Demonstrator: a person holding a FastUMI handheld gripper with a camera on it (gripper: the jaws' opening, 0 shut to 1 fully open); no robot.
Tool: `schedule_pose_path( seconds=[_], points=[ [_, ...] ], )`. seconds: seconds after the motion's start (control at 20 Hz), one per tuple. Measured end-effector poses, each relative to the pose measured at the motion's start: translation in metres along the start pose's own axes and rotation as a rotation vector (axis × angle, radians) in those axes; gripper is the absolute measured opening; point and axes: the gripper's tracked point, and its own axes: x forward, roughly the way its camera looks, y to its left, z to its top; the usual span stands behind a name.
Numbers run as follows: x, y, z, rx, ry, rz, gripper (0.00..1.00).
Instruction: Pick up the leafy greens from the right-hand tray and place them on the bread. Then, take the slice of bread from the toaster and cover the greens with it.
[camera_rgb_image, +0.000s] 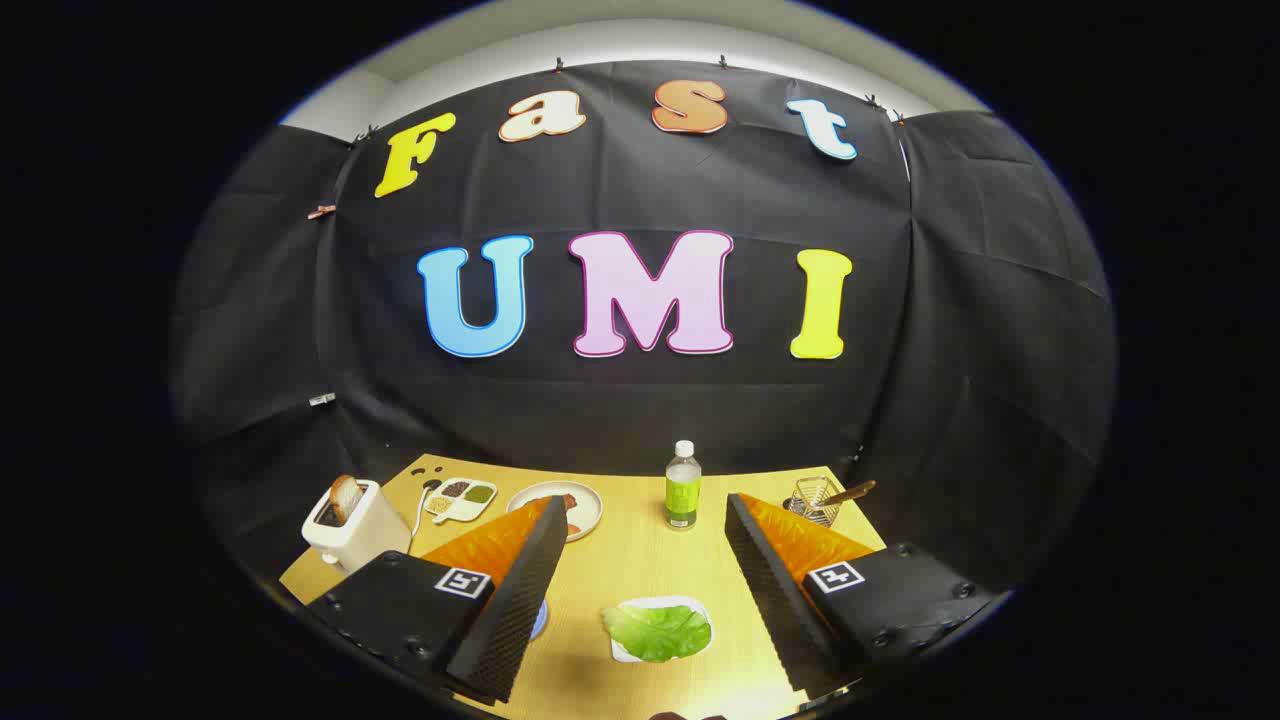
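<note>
gripper view: no writing can be read on any object here. the bottle carries a green label, too small to read, and each finger bears a small square marker with a black-and-white pattern rather than words.

the gripper has its fingers spread wide, with nothing between them but bare table. they hold nothing and touch nothing, hanging above the wooden top.

the greens lie low in the frame, centre, on a small white tray, in the gap between the two fingers and nearer the camera than their tips. one flat leaf, resting on the tray.

the toaster stands at the lower left of the frame, beyond the left finger, with a bread slice sticking upright out of its slot. a white cord runs from it toward the back of the table.

just right of the toaster, a divided dish holds dark and green fillings. beside that a round plate is partly hidden behind the left fingertip; something reddish lies on it, unclear what. a blue edge shows under the left finger, too hidden to name.

the bottle stands upright near the middle of the table, beyond the fingertips. at the right, behind the right finger, a wire basket holds a wooden-handled tool.
</note>
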Motion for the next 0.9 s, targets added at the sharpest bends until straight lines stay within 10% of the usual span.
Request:
schedule_pose_path(
  seconds=[0.9],
  points=[
    [-0.001,-0.032,-0.054,-0.032,0.108,-0.003,0.99]
  ],
)
